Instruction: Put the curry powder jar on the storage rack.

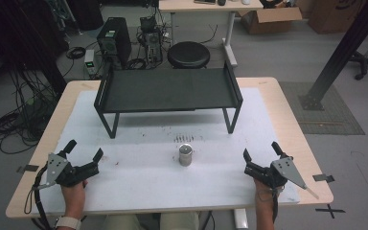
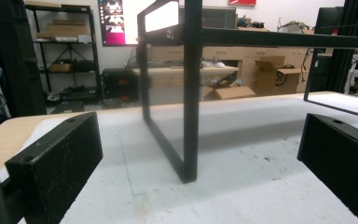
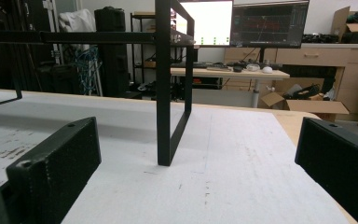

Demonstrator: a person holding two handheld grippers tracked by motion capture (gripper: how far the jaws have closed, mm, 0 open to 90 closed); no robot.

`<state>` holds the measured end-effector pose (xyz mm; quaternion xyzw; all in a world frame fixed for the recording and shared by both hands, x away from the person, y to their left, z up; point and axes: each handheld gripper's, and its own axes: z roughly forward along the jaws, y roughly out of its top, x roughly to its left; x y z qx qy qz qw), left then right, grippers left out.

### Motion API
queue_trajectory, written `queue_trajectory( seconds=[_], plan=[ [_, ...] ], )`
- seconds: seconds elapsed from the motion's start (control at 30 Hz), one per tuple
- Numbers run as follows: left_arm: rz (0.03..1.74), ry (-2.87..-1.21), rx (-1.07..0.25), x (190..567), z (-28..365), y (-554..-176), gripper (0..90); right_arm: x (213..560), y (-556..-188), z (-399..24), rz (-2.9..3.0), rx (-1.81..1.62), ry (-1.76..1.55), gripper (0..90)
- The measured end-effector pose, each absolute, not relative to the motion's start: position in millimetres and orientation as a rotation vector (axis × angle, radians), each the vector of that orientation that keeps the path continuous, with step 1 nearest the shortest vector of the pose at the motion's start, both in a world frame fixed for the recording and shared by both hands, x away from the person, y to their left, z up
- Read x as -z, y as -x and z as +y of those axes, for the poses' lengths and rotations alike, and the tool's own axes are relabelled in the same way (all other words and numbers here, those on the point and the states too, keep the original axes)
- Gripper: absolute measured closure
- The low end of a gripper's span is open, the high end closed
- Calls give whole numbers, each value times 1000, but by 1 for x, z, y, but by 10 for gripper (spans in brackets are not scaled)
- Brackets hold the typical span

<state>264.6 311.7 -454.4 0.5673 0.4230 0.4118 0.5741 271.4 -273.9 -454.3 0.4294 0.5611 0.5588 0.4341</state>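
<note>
Metal can (image 1: 186, 155) stands upright near the middle of the white tabletop (image 1: 139, 182), in front of the black rack (image 1: 167, 90), well apart from both grippers. Left gripper (image 1: 83, 150) rests low at the near left of the tabletop, jaws spread wide, nothing between them. Right gripper (image 1: 260, 153) rests at the near right, jaws also wide open and empty. Left gripper view: a rack leg (image 2: 190, 93) stands between the jaws, farther off. Right gripper view: another rack leg (image 3: 164, 84) on the white surface, same layout.
</note>
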Motion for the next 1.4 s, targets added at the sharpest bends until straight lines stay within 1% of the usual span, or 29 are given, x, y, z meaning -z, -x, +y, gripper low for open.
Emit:
queue_trajectory(
  seconds=[0.87,1.0,1.2,1.4],
  plan=[
    [988,-1326,-966,455,312,-264,2,452,-273,-273,1408,-1421,-1090,0],
    [989,-1326,-965,454,312,-264,2,446,-273,-268,1423,-1437,-1070,0],
    [990,-1325,-963,454,312,-264,2,423,-274,-251,1465,-1493,-1003,0],
    [992,-1323,-962,454,312,-264,2,413,-275,-234,1554,-1539,-963,2]
  ],
)
